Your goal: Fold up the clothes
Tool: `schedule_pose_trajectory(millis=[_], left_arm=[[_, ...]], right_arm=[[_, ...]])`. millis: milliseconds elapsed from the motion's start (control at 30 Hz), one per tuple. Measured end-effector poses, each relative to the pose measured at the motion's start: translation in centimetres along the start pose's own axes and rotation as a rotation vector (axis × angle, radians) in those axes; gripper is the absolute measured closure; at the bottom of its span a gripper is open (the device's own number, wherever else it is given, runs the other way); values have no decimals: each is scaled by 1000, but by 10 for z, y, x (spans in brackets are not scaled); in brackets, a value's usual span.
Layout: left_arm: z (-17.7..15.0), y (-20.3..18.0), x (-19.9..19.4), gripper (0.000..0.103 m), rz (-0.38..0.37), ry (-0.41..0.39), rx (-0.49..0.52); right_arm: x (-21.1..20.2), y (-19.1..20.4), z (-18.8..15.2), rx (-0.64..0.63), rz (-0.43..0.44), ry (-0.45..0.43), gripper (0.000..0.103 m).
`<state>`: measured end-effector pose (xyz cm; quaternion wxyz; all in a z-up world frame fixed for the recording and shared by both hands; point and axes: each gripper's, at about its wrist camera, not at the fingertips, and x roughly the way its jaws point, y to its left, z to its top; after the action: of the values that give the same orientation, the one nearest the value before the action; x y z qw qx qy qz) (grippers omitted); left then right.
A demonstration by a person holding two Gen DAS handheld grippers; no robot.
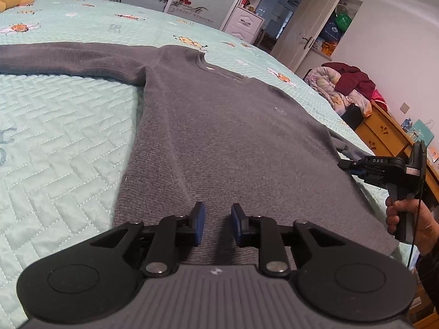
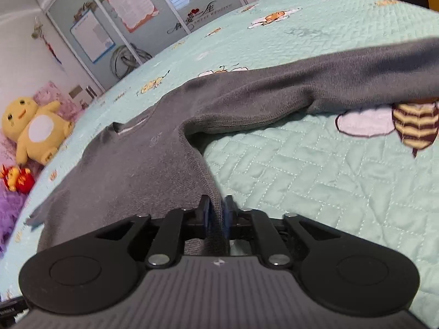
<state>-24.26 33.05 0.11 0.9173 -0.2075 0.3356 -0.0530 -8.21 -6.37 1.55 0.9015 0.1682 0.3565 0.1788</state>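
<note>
- Left wrist view: your left tongs (image 1: 217, 224) stand spread with a clear gap, hovering over the hem end of the grey sweater (image 1: 219, 137), pinching nothing. The sweater lies flat, front up, on the mint quilted bed (image 1: 60, 142), one sleeve stretched out to the far left of the collar. Before you close, bring the pads down onto the hem edge so they take both layers, not just the top knit.
- Also there, the right tongs (image 1: 346, 164) sit at the sweater's right side edge, with your hand (image 1: 403, 216) on the handle. Match the left grip to about the same distance from the collar, so the fold line runs straight, I judge.
- Right wrist view: your right tongs (image 2: 216, 219) are pressed together on the sweater's side edge (image 2: 215, 211), a ridge of knit bunched between the pads. The other sleeve (image 2: 315, 87) runs away to the right of the collar. Lift gently; the grip looks narrow and could slip.
</note>
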Motion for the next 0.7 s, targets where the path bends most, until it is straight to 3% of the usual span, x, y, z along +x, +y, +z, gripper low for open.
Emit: schedule_pose_trajectory(millis=[167,267,400,467,533,567,600,700], left_arm=[[21,-11,-10,72,-38,-54,-15],[40,-16,-3,62,-41,-109,8],[60,0,28,57,27,-147,-38],[59,16,50,58,69,-120,-109],[48,28,58,57,55,-143,-150],[43,30,56,56,37,-171,-151],[42,32,54,56,25,-175,-163],[45,36,52,56,6,-165,-190]], right_arm=[[-18,26,9,-93,-80,-97,81],[-7,50,17,-72,35,-104,81],[33,67,26,43,177,-42,81],[55,68,29,77,196,-24,81],[73,56,26,126,153,-8,81],[80,46,24,155,126,-3,85],[82,35,19,180,124,-10,100],[79,15,11,224,116,-27,103]])
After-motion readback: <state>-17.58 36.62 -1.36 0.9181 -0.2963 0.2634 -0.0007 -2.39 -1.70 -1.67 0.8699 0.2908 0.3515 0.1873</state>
